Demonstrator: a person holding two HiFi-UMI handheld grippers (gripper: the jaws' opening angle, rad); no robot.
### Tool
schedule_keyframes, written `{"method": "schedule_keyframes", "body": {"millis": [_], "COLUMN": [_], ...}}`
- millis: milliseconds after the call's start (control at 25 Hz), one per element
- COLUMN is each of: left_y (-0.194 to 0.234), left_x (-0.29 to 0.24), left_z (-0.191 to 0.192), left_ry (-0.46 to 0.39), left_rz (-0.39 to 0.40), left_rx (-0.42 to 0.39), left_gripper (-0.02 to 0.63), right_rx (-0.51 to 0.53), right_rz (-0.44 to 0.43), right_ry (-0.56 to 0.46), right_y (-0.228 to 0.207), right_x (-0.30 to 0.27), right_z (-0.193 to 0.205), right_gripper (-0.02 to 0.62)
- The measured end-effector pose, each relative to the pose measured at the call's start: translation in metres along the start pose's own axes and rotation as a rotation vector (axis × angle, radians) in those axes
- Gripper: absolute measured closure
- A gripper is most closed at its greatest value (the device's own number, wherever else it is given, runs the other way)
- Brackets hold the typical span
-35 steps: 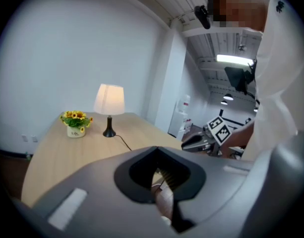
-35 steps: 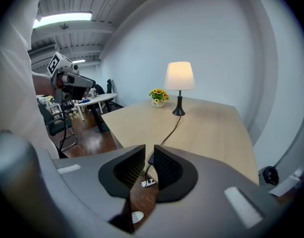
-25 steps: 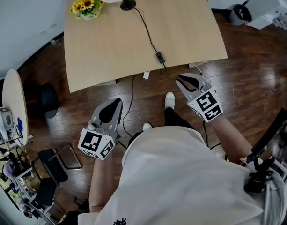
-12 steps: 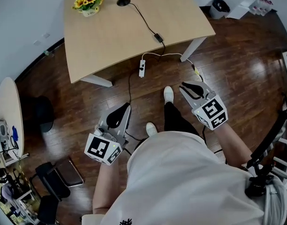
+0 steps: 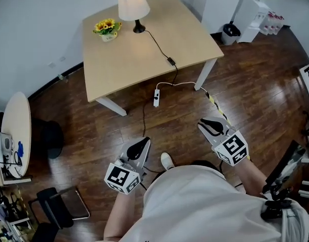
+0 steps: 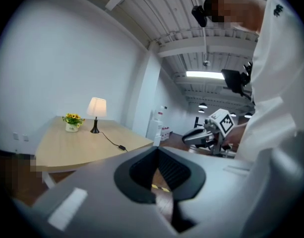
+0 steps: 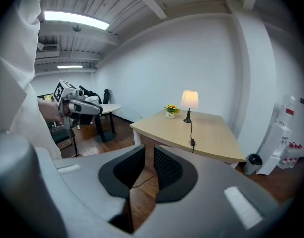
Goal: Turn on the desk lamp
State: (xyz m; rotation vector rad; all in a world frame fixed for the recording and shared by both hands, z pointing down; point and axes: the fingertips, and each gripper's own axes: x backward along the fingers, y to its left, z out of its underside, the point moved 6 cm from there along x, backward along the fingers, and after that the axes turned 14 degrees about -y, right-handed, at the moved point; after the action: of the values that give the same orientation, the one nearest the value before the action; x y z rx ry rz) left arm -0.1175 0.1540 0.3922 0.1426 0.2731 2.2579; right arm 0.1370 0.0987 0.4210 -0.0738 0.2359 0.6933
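Observation:
The desk lamp, cream shade on a black stem, stands lit at the far end of the wooden table. It also shows in the left gripper view as the lamp and in the right gripper view as the lamp. Its black cord runs over the tabletop to an inline switch near the table's edge. My left gripper and right gripper hang over the floor close to my body, well short of the table. The left jaws meet at the tips; the right jaws stand a narrow slit apart. Neither holds anything.
A pot of yellow flowers sits beside the lamp. A white power strip and a striped cable lie on the wooden floor under the table's near edge. A round white table stands left, a bin far right.
I have backed away from the table: it and the lamp have slid further off, the whole lamp now shows, and both grippers sit lower in the head view. Jaws unchanged.

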Motion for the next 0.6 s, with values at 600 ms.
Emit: {"method": "schedule_keyframes", "body": {"millis": [600], "left_y": [-0.156], "left_x": [0.003], "left_z": [0.028], "left_ry": [0.013], "left_rz": [-0.047], "left_rx": [-0.006], "left_gripper": [0.601], "right_rx": [-0.033], "right_rz": [-0.088], "right_ry": [-0.106], "right_y": [0.011], "right_x": [0.142], "right_z": [0.016], "right_gripper": [0.494]}}
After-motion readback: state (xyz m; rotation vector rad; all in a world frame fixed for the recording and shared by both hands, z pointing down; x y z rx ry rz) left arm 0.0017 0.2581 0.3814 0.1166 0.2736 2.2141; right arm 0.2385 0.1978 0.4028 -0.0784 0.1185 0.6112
